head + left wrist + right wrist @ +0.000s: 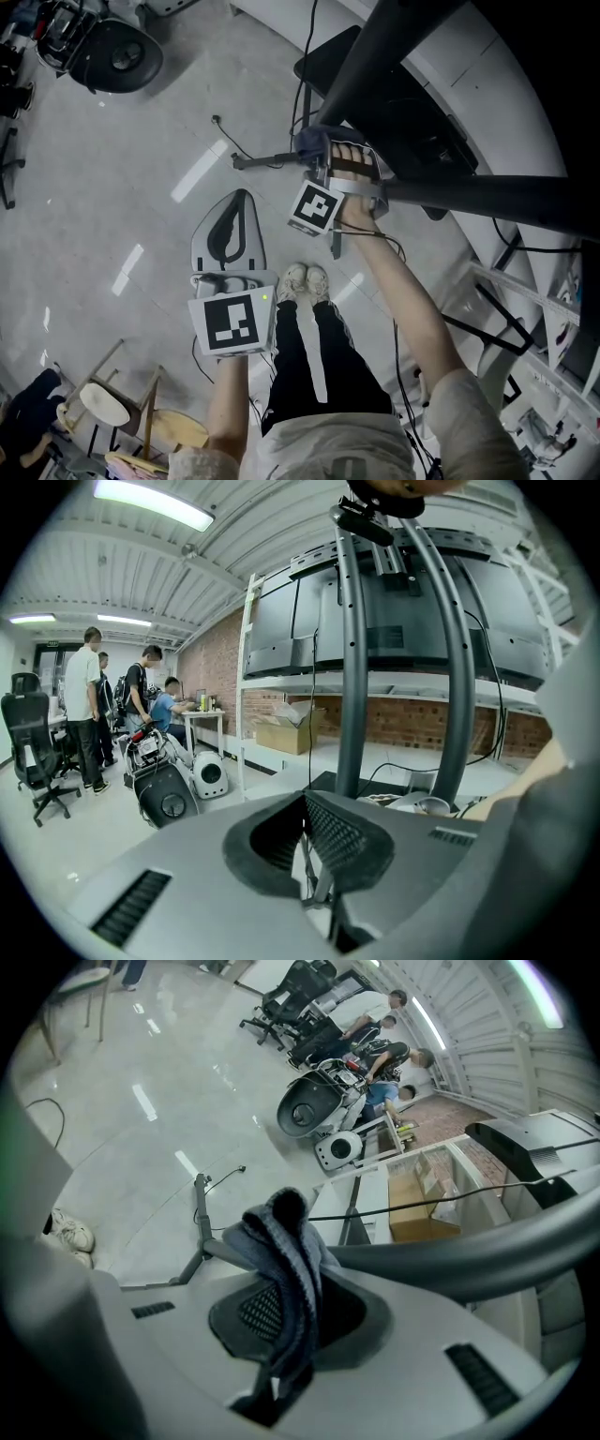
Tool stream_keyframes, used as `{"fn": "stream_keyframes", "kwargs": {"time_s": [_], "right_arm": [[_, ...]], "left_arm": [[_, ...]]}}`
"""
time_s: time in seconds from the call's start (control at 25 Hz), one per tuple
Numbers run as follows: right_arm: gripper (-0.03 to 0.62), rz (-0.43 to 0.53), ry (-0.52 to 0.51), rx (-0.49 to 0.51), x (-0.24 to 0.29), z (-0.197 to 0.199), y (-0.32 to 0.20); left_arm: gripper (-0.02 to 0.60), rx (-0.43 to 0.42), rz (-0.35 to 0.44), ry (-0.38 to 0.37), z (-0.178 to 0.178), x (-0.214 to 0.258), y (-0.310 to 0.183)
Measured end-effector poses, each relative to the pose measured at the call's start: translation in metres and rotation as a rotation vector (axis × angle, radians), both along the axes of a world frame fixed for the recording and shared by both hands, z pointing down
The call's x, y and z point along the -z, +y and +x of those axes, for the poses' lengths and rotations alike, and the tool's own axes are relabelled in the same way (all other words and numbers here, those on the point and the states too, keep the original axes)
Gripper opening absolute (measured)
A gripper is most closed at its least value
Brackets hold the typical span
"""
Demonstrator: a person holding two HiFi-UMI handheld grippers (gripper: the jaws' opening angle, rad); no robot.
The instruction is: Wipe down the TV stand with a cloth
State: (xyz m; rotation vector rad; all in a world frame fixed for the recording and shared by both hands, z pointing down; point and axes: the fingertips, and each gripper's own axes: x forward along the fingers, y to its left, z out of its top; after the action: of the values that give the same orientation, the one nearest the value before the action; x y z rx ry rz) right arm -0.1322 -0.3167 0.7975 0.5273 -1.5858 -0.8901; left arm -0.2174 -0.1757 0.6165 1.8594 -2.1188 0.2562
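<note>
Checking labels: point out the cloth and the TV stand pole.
cloth [286, 1260]: right gripper view, on the bunched fold above the jaws.
TV stand [352, 667]: left gripper view, on its left upright pole.

The left claw [234, 214] is held close in, pressed together and empty, while the right claw [330, 161], arm stretched forward, clamps a cloth [312, 141].

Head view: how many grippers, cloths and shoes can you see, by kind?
Grippers: 2, the left gripper and the right gripper
Cloth: 1, clamped in the right gripper
Shoes: 2
Total: 5
</note>
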Motion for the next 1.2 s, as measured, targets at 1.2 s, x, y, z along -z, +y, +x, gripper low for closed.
{"fn": "stream_keyframes", "kwargs": {"time_s": [1.2], "right_arm": [[0.057,0.026,-1.348,0.09,0.564,0.08,0.169]], "left_arm": [[0.014,0.03,0.509,-0.241,0.059,0.365,0.083]]}}
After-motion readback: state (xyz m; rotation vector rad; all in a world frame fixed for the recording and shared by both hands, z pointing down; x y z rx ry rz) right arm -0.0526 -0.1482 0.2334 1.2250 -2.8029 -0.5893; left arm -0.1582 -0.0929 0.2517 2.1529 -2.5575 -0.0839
